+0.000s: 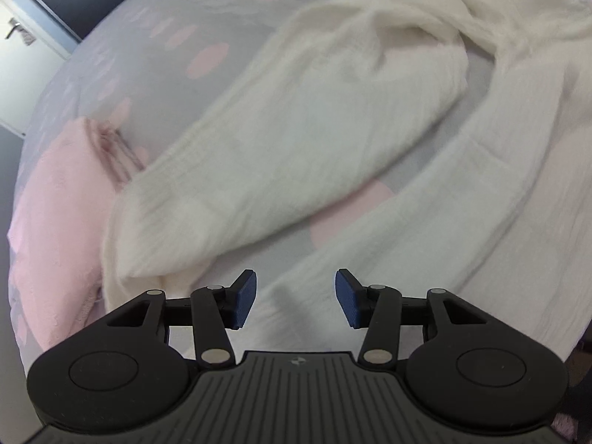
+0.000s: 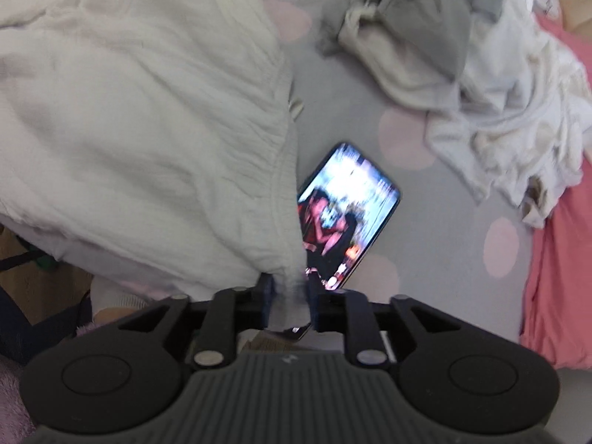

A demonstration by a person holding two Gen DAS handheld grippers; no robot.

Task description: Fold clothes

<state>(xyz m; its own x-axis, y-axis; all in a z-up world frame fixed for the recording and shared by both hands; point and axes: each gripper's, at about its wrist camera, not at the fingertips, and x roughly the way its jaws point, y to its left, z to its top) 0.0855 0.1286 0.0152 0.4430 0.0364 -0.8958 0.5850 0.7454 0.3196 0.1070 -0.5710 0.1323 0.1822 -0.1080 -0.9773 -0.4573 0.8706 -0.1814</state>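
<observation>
We hold 2 grippers over a grey bedspread (image 1: 155, 7) dotted with pink, our landmark here. Starting at its left edge in the left wrist view, a pink folded garment (image 1: 59, 214) lies flat on the spread. Just to its right, a pair of cream crinkle-fabric trousers (image 1: 288, 125) sprawls across the middle of the spread, 1 leg angled toward the pink garment and overlapping its edge, the other leg running down toward our left gripper (image 1: 295, 298). That gripper hangs above the nearer leg with its blue pads (image 1: 244, 298) spread apart and nothing between them.

In the right wrist view, the same cream trousers (image 2: 148, 122) bulk up over the left half of the spread, gathered waistband hanging down into our right gripper (image 2: 290, 301), whose fingers are clamped on a bunched fold of that waistband. Just right of the waistband, a smartphone (image 2: 347, 207) lies on the spread with its screen lit, its lower end partly hidden by the cloth and the gripper. Farther right, a heap of grey and white laundry (image 2: 481, 85) is piled on the spread, well apart from the phone. At the spread's right edge, a coral-pink cloth (image 2: 558, 259) lies alongside.
</observation>
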